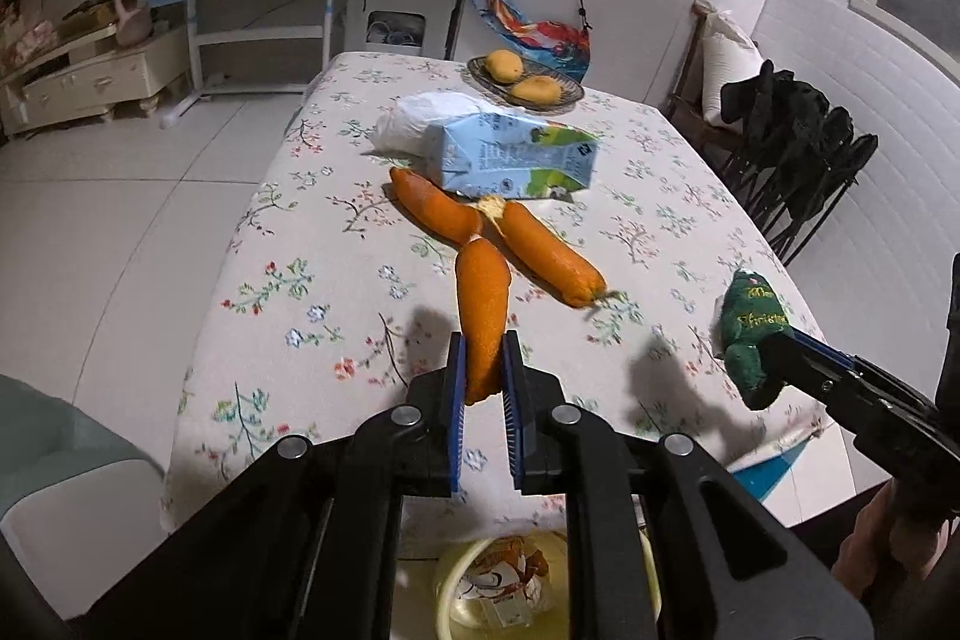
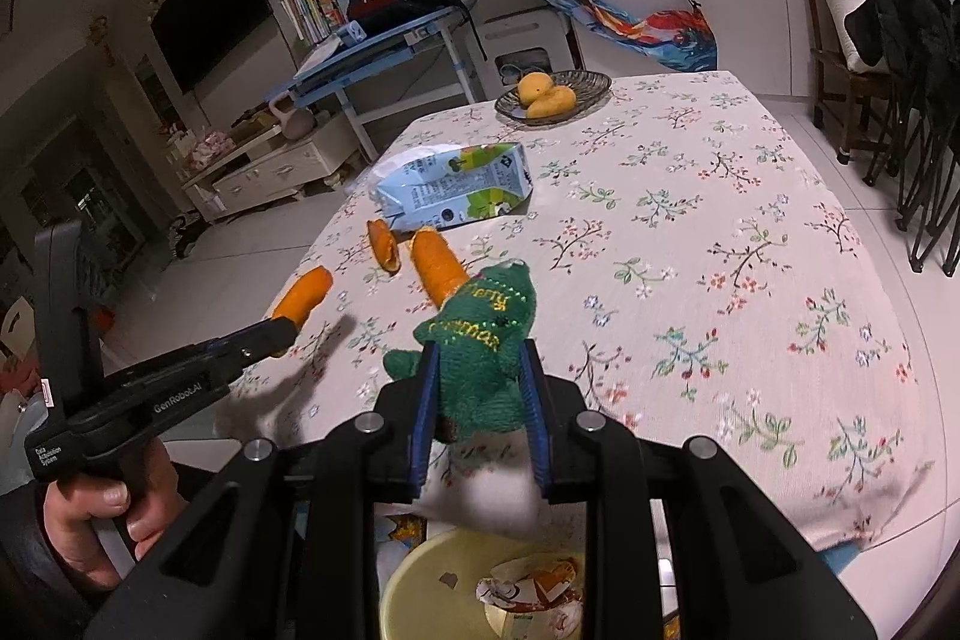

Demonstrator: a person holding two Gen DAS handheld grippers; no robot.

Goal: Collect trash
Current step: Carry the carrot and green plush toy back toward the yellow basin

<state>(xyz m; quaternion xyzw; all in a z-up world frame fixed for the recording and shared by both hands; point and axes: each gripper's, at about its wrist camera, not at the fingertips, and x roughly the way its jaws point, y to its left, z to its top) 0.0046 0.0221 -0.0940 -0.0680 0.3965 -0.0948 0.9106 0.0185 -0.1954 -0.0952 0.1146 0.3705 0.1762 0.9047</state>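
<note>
Left gripper (image 1: 483, 370) clamps peel (image 1: 480, 316) end, low centre of frame, rest on surface (image 1: 288, 244). Right gripper (image 2: 480, 388) holds green toy (image 2: 480, 358), probably to clear it. Bin (image 2: 420, 580) at bottom edge, ready for peel. Carton (image 1: 510, 157) upper centre, waiting.

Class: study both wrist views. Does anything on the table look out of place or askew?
Yes. The milk carton lies tipped on its side, and the orange peel sprawls beside it, one strip pinched by the left gripper.
</note>
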